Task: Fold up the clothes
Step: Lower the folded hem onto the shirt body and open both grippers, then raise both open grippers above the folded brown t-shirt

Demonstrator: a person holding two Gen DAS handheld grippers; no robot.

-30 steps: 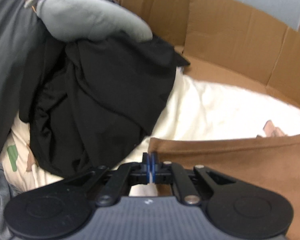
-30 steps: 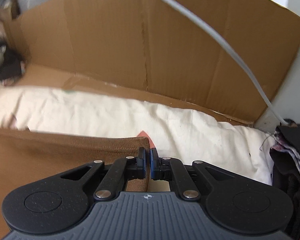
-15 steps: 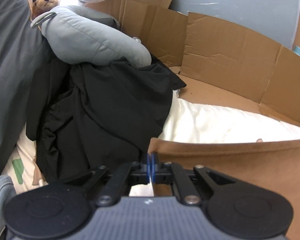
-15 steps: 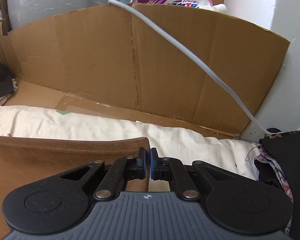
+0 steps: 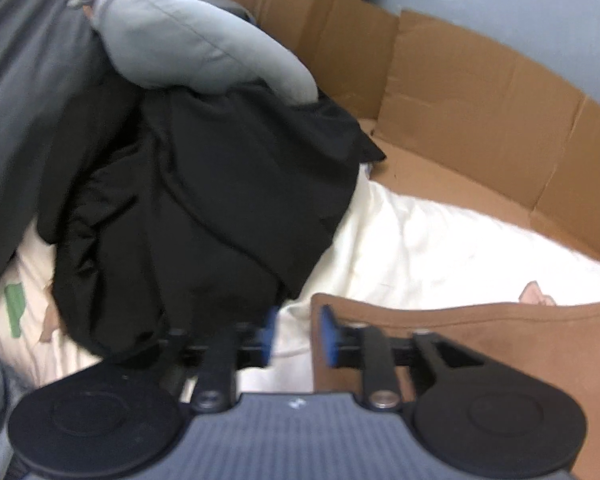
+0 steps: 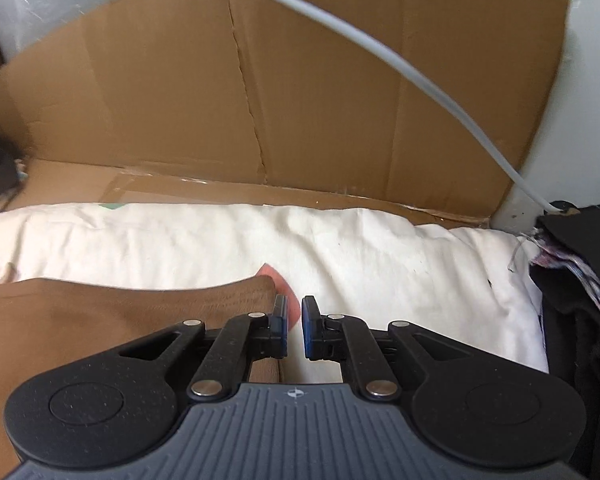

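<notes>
Left wrist view is showing the left gripper [image 5: 296, 336] with its jaws standing apart, gripping nothing, the near left corner of the brown garment [image 5: 480, 344] lying just beside its right blue pad. In the right wrist view the right gripper [image 6: 295, 328] is standing narrowly parted, also gripping nothing, with the garment's [image 6: 120, 320] right corner just beside its left pad. The brown garment is lying flat on the white bed sheet [image 5: 420, 248], its long axis running left to right between the two grippers, so each gripper is sitting at one end of the same far edge, and neither is clearly nearer. Both grippers are pointing forward toward the cardboard wall [image 6: 300, 92] at the far side, held low and roughly level over the cloth. Judging from this, a fold looks just laid down, and the coming move probably calls for regrasping another edge or smoothing. A pile of black clothing [image 5: 204, 216] topped by a grey cushion [image 5: 188, 44] is lying to the far left, near the left gripper, and could snag a wide sweep. A grey cable [image 6: 380, 48] is hanging across the cardboard.
</notes>
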